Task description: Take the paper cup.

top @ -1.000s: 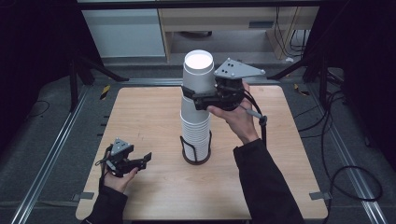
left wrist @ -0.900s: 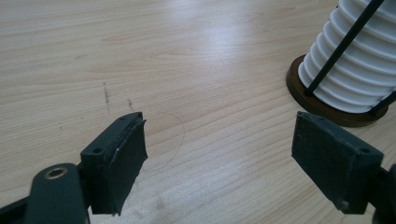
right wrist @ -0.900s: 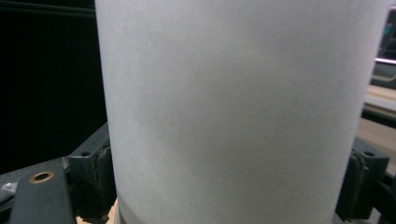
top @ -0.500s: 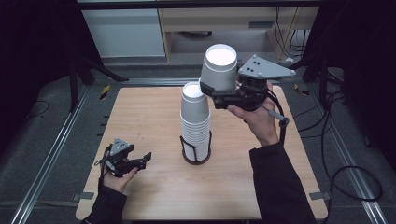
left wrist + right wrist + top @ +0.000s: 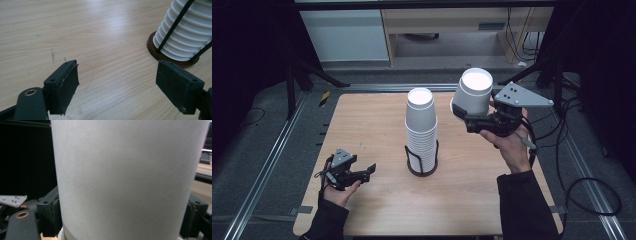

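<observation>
- Cups: I see the white stack (image 5: 421, 131) upright in its dark wire holder (image 5: 421, 165), mid-table (image 5: 362, 125), bottoms up.
- One single cup (image 5: 473, 92) is up in the air, right of the stack and clear of it, bottom up too.
- My right gripper (image 5: 469, 119) has its jaws clamped on that cup's sides; its wall fills the right gripper view (image 5: 127, 180).
- My left gripper (image 5: 368, 172) sits low at the near left, jaws wide, nothing between them.
</observation>
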`<state>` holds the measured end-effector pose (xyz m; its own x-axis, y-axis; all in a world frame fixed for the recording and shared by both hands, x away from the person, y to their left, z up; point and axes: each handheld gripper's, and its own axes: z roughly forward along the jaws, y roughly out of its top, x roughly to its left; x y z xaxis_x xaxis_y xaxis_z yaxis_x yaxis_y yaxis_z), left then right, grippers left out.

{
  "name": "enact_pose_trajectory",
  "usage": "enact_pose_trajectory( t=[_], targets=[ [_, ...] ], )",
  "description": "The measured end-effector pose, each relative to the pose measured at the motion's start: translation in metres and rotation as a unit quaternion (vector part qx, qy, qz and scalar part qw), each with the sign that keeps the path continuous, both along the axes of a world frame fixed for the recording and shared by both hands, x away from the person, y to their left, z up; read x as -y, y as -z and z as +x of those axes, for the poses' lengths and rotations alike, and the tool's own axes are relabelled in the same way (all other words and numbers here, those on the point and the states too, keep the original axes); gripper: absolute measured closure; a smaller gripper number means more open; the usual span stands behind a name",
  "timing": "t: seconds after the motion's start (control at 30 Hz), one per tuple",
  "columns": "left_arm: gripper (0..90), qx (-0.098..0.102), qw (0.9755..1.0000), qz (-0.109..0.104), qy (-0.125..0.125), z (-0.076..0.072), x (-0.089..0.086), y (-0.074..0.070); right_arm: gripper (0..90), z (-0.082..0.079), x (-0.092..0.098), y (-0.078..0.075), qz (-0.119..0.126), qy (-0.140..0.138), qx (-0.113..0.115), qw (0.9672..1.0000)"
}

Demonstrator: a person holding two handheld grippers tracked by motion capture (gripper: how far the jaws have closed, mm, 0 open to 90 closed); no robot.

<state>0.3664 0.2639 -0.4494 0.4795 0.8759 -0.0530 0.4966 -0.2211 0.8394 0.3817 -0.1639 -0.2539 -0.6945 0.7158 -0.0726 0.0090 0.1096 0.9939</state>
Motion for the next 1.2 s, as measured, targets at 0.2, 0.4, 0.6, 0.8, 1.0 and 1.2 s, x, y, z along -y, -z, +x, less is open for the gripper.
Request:
enact_pose_trajectory(
  t=[0.2,0.4,0.6,0.8,1.0,1.2],
  targets=[
    [16.1,-0.003,0.9999,0.008,0.015,-0.001,0.003,-0.003,14.6,-0.008,0.008,0.026,-0.015,-0.010,-0.015,0.9997],
    [16.3,-0.017,0.9991,0.019,0.032,-0.001,0.010,-0.002,14.5,-0.014,0.011,0.060,-0.040,-0.031,-0.040,0.9979],
    [16.9,-0.023,0.9989,0.018,0.036,-0.002,0.013,-0.003,14.4,-0.019,0.010,0.099,-0.064,-0.062,-0.070,0.9935],
    [18.3,-0.016,0.9983,0.014,0.055,-0.005,0.017,-0.008,14.4,-0.021,0.008,0.122,-0.068,-0.089,-0.091,0.9895],
    [19.2,-0.014,0.9973,0.006,0.072,-0.007,0.021,-0.013,14.3,-0.022,0.000,0.133,-0.101,-0.117,-0.102,0.9827],
    [19.8,-0.011,0.9957,0.010,0.091,-0.009,0.025,-0.015,14.3,-0.022,-0.007,0.142,-0.128,-0.141,-0.111,0.9754]
  ],
)
